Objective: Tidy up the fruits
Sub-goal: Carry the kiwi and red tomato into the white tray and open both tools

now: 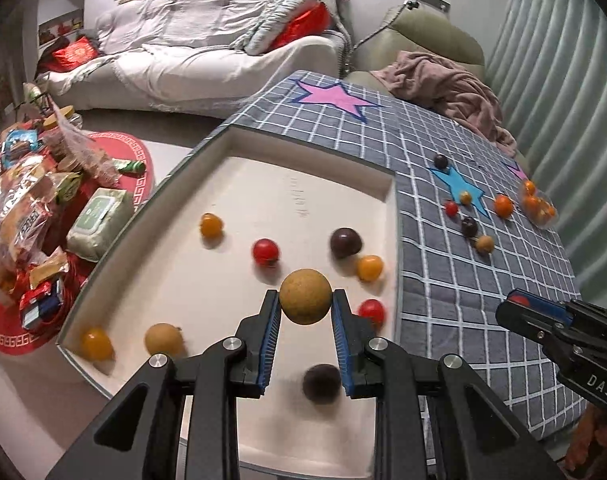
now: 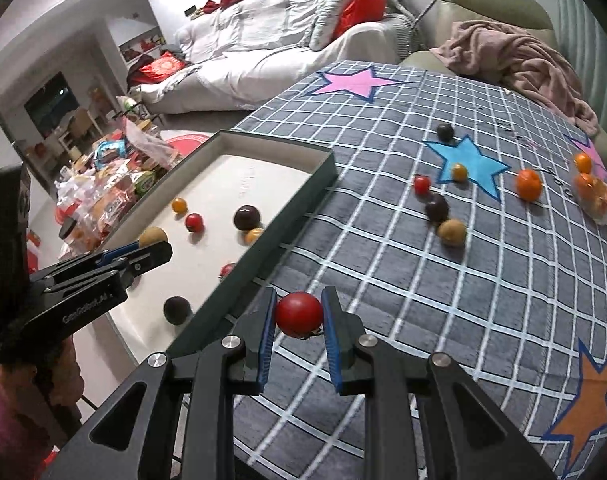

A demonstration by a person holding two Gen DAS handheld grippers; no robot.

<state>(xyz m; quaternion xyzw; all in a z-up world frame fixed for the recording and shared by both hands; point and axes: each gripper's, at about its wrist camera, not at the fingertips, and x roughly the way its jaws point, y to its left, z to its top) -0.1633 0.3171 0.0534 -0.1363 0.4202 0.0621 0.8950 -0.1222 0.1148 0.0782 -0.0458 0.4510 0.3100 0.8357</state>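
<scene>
Two close wrist views down along fingers; shared tray [image 1: 391, 184] and cloth [image 2: 383, 240]

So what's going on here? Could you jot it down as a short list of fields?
left gripper: shut on a tan fruit, held above the tray
right gripper: shut on a red fruit, over the checked cloth, beside the tray wall
tray: holds loose red, yellow, dark and tan fruits
cloth: more fruits near the blue star
plastic bag: orange fruits, far right
</scene>
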